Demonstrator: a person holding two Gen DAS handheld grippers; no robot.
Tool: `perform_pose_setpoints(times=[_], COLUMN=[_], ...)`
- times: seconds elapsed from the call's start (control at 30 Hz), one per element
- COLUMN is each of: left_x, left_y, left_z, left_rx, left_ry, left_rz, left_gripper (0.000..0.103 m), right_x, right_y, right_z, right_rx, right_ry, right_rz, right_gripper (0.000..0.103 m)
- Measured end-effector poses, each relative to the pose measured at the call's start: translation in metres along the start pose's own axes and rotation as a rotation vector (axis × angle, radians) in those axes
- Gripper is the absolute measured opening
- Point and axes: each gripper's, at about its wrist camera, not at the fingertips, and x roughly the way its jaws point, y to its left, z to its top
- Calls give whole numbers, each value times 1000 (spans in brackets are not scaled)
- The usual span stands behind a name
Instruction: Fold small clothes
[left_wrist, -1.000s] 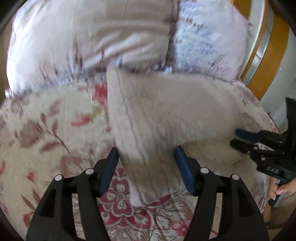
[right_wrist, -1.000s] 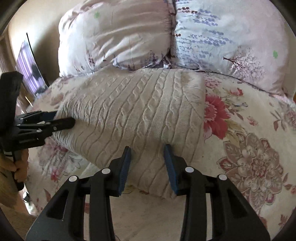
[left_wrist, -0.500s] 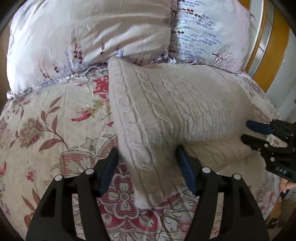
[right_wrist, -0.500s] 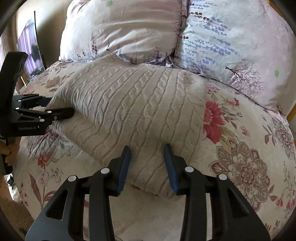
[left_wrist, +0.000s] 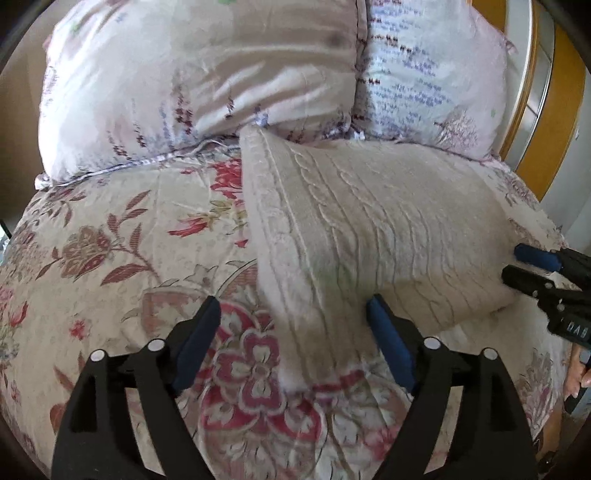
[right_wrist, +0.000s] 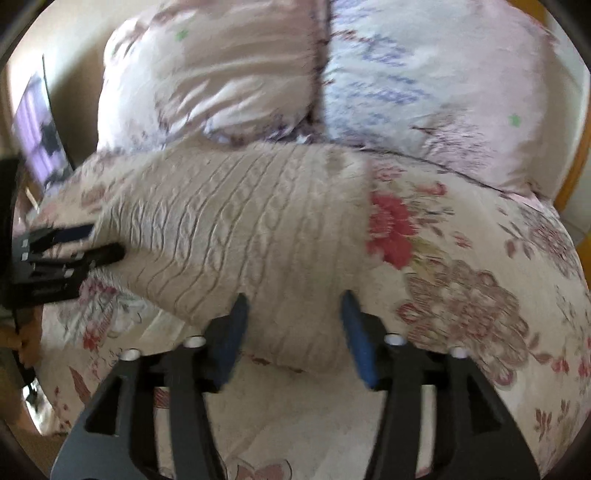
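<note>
both pairs of jaws are seen spread apart, with nothing pinched between the blue pads. the left gripper (left_wrist: 293, 319) is held at one near corner of a cream cable-knit garment (left_wrist: 369, 229), whose corner lies between the spread fingers without being clamped. the right gripper (right_wrist: 293, 317) is held at the other near corner of the same knit (right_wrist: 240, 229), its fingers likewise parted on either side of the cloth.

the garment is laid across the middle of the bed, folded into a thick, roughly rectangular pad, with its far edge just against the pillows and its near edge towards the foot side. whether the pads are touching the fabric cannot be told through the motion blur.

under the garment a floral bedspread (left_wrist: 122, 254) with red and brown flowers is spread over the bed. two pillows are propped at the head edge: a pale pink one (left_wrist: 192, 85) and, touching it, a lilac-printed one (left_wrist: 436, 74). at the bed's right side an orange wooden frame (left_wrist: 561, 96) is seen; in the right wrist view a dark screen (right_wrist: 40, 125) is seen by the left edge.
</note>
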Motion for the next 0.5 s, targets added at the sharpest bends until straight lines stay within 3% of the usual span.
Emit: perform_pose_setpoints(times=[0.07,0.2,0.33,0.5], left_x=[-10,-33,-47,-48], left_y=[3,12,17,5], left_z=[-4,-13,-23,-33], left_rx=[-10,-62,-110,-110], left_ry=[-23,-84,-111,-72], left_rz=[7,28,9,29], left_gripper=[92,100,101,101], right_x=[-13,-35,-48,-42], right_y=[-6,-15,-17,-4], right_z=[-2,-8,-19,-28], right_rx=[25,69,140,201], right_ry=[-45,-117,-171,-133], right_rz=[-81,-153,-156,-125], right_gripper=[95,102,102,102])
